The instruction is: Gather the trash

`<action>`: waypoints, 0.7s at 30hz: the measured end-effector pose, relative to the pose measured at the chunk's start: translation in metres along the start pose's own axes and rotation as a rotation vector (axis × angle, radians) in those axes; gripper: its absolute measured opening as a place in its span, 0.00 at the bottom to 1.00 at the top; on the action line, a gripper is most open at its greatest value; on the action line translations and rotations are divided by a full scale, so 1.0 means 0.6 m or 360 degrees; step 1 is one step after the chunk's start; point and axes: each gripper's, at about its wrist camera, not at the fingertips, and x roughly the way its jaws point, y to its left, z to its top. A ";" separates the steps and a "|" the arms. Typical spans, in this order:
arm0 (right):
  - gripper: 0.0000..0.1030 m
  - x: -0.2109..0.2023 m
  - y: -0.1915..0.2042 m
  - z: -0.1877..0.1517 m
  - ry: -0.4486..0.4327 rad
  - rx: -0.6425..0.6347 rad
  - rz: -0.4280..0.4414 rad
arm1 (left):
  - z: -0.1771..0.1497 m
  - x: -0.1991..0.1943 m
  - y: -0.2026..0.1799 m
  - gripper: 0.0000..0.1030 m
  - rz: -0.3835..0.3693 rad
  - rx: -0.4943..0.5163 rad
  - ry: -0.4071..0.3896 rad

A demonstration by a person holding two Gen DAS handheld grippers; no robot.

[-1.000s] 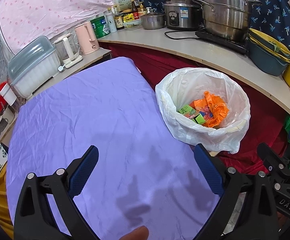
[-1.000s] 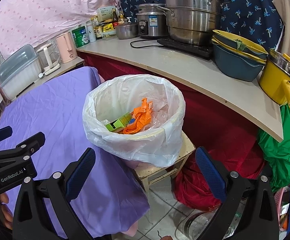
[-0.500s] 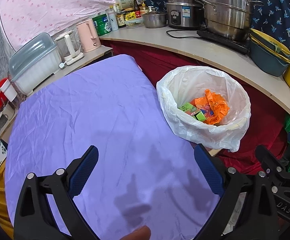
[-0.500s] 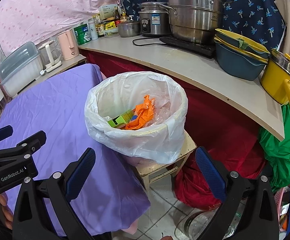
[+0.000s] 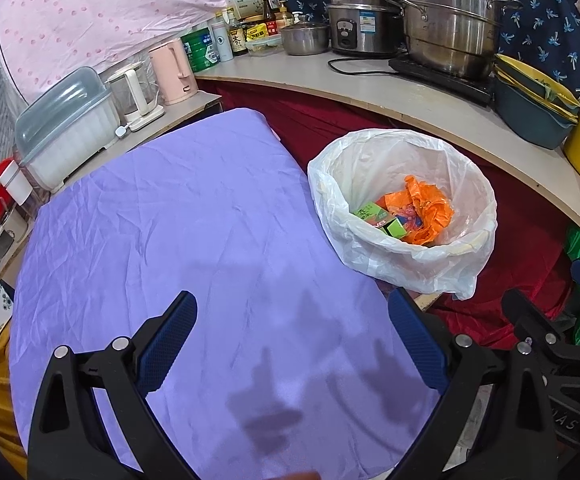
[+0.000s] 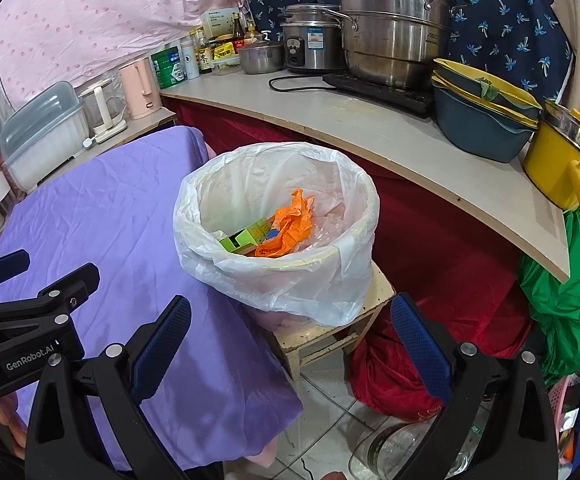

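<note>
Left wrist: both tools (image 5: 291,340) (image 6: 290,342) gape empty; bin (image 5: 403,258) beside tablecloth (image 5: 170,220) edge.

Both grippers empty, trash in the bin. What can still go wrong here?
1. The trash bin sits on a small stool hard against the purple table; a knock from either hand-held gripper, left or right, might tip it.
2. The loose bag liner could snag a finger.
</note>
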 end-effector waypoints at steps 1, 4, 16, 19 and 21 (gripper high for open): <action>0.94 0.000 0.000 0.000 -0.0001 0.0000 0.0000 | 0.000 0.001 0.000 0.89 0.0001 -0.0009 0.0006; 0.94 0.000 0.002 -0.001 0.0000 -0.0005 -0.0001 | -0.001 0.003 0.003 0.89 0.0000 -0.0018 0.0022; 0.94 0.002 0.002 -0.001 0.0003 -0.0009 0.0003 | -0.005 0.005 0.004 0.89 0.0012 -0.0010 0.0030; 0.94 0.002 0.003 -0.001 0.0003 -0.0010 0.0002 | -0.004 0.006 0.004 0.89 0.0013 -0.0013 0.0031; 0.94 0.001 0.003 -0.001 0.0002 -0.0010 0.0002 | -0.005 0.007 0.006 0.89 0.0014 -0.0015 0.0033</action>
